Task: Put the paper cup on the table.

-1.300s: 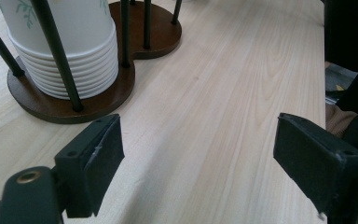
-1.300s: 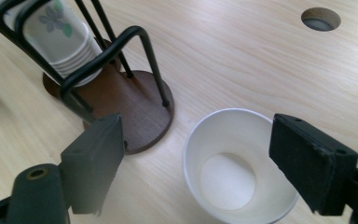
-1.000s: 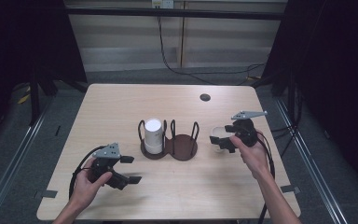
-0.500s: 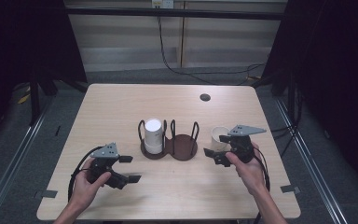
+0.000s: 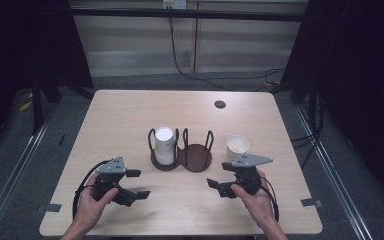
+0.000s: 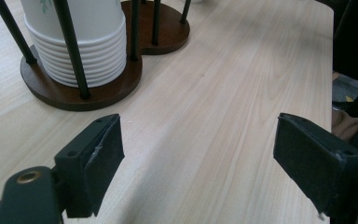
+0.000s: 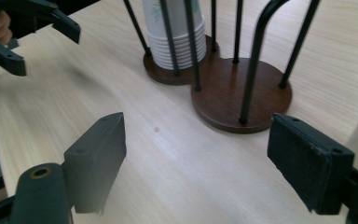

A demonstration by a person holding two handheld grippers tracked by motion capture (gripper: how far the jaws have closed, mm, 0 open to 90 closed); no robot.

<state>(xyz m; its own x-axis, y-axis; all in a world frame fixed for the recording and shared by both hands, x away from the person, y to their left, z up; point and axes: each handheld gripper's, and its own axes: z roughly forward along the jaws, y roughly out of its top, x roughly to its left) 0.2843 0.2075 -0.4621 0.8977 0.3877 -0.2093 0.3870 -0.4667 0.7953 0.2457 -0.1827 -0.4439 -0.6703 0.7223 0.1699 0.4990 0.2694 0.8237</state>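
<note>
A dark wooden cup holder (image 5: 196, 159) with black wire posts stands mid-table. Its left bay holds a stack of white paper cups (image 5: 164, 145), also in the left gripper view (image 6: 84, 42) and the right gripper view (image 7: 175, 32); its right bay (image 7: 228, 93) is empty. A single white cup (image 5: 237, 145) stands on the table right of the holder, just beyond my right gripper (image 5: 219, 175). That gripper points left at the holder; its jaws have just been closing a little and stand open (image 7: 196, 158) with nothing between them. My left gripper (image 5: 140, 183) rests near the front edge, open (image 6: 200, 154) and empty.
The light wooden table (image 5: 130, 115) has a small dark round disc (image 5: 220, 104) near its far right side. Black cables trail from both grippers toward the front edge. In the right gripper view the left gripper (image 7: 28, 28) shows at the upper left.
My right gripper has drawn back from the single white cup toward the table's front edge and sunk lower. The cup stands free behind it. The left gripper has kept still.
</note>
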